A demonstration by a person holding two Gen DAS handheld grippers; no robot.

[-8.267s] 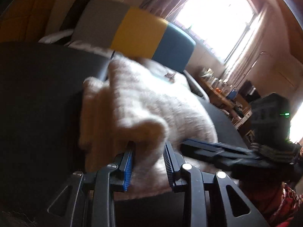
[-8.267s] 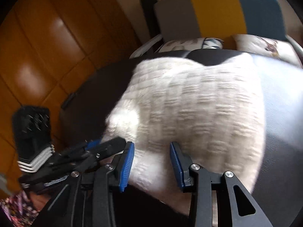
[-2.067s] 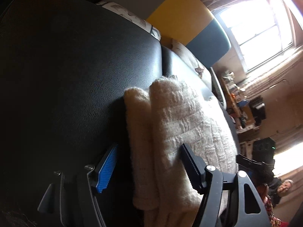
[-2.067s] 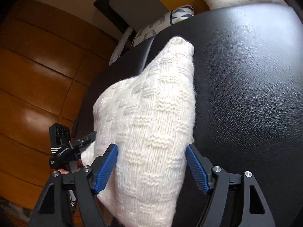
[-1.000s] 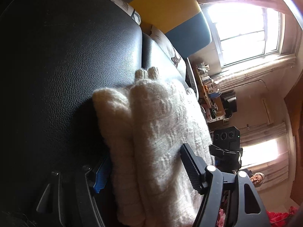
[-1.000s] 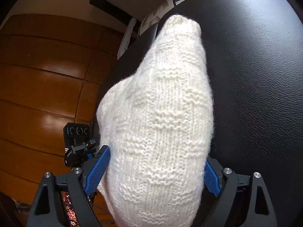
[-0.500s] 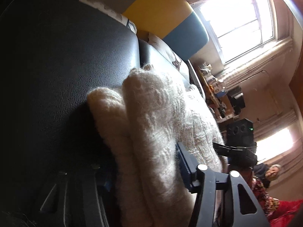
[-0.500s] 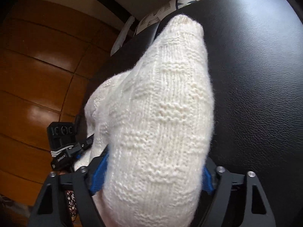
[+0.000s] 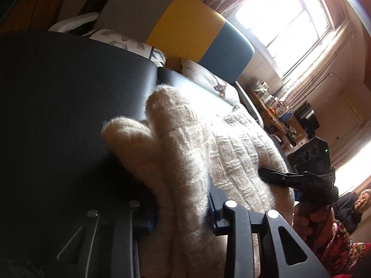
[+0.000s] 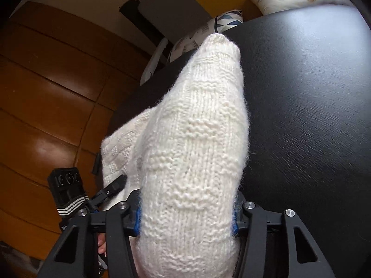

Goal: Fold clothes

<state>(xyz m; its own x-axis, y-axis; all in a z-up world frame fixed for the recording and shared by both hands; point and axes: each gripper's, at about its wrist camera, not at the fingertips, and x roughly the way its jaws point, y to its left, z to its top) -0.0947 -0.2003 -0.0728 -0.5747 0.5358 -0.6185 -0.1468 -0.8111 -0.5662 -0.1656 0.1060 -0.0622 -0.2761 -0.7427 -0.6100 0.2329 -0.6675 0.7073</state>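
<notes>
A thick cream knitted sweater (image 9: 185,153), folded into a bundle, lies on a black leather surface (image 9: 69,92). My left gripper (image 9: 180,217) is shut on one end of the bundle, the wool bulging up between its blue pads. My right gripper (image 10: 186,220) is shut on the other end of the sweater (image 10: 192,150), which rises in a hump in front of the camera. In the left wrist view the right gripper (image 9: 301,180) shows at the far end, held by a hand. The left gripper (image 10: 76,199) appears in the right wrist view at the lower left.
A grey, yellow and blue headboard (image 9: 185,30) and patterned pillows (image 9: 129,44) stand behind the black surface (image 10: 313,92). Wooden panelling (image 10: 46,92) is on one side. A bright window (image 9: 285,23) and a cluttered shelf (image 9: 273,106) are on the other. A person (image 9: 347,213) sits at the lower right.
Both grippers have closed from wide open onto the ends of the folded sweater, squeezing the wool. The bundle now rises higher between the jaws.
</notes>
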